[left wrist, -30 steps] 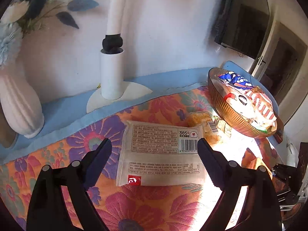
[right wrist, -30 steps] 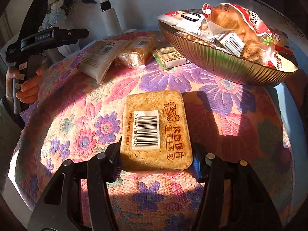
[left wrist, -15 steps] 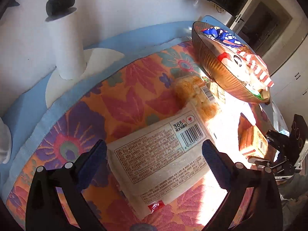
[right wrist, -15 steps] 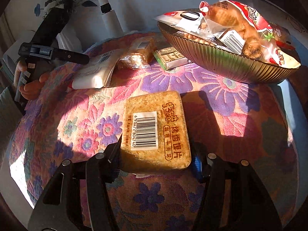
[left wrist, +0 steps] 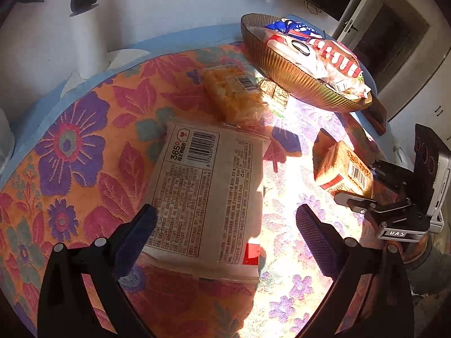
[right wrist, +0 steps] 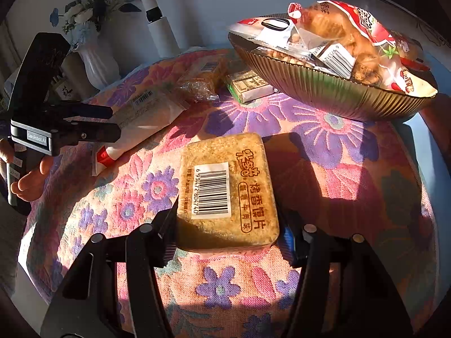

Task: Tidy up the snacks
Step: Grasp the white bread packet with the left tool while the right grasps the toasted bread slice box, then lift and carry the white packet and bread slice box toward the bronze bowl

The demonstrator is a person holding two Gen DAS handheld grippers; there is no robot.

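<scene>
Right gripper (right wrist: 228,233) clenches the toast pack (right wrist: 225,194); left gripper (left wrist: 225,225), fingers released, may crumple the flat white packet (left wrist: 205,194)

Woven floral cloth (right wrist: 338,146) looks rough and matt, the ribbed bowl (right wrist: 324,93) is shiny, glassy amber, and the flat white packet (left wrist: 208,197) looks like matt plastic film.

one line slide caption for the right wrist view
Right gripper clamps a brown snack pack on the floral tablecloth, near a loaded bowl.

Orange-purple floral tablecloth (left wrist: 84,146), ribbed bronze bowl (left wrist: 296,81)
</scene>
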